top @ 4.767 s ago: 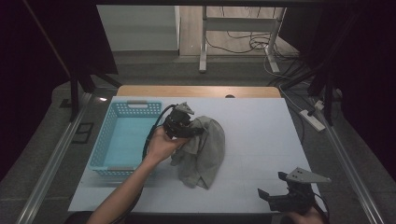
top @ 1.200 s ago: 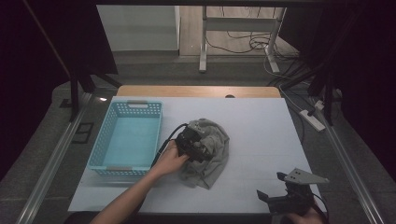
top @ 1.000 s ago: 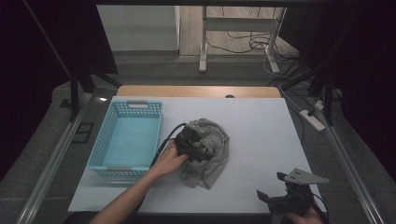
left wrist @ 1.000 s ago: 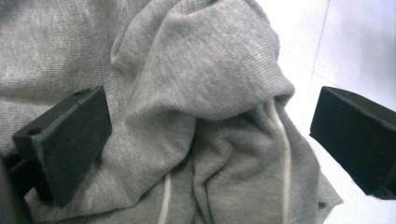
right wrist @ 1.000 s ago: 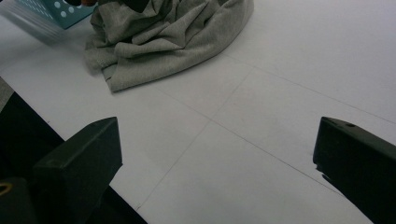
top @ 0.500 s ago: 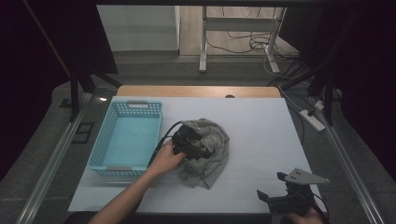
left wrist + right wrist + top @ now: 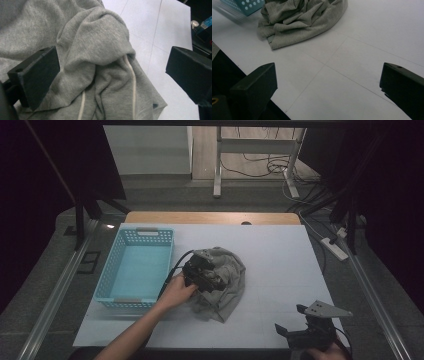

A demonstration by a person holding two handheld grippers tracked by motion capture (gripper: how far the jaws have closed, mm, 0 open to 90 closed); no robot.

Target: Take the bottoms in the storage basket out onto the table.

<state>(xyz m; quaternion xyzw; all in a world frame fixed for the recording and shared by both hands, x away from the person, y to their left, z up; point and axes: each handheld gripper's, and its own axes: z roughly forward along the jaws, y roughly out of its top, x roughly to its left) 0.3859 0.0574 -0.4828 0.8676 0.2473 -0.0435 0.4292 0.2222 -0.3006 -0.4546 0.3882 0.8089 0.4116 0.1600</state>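
Grey garment lies beside the basket; left gripper gapes over folds and drawstrings, close-up only. Right gripper gapes above bare table.

High view: dim surround, white table evenly lit from above; small glare spot on the floor at 9 o'clock. Left gripper view: cloth sharp, soft shadows in its folds. Right gripper view: basket at 11 o'clock blurred, near jaws soft
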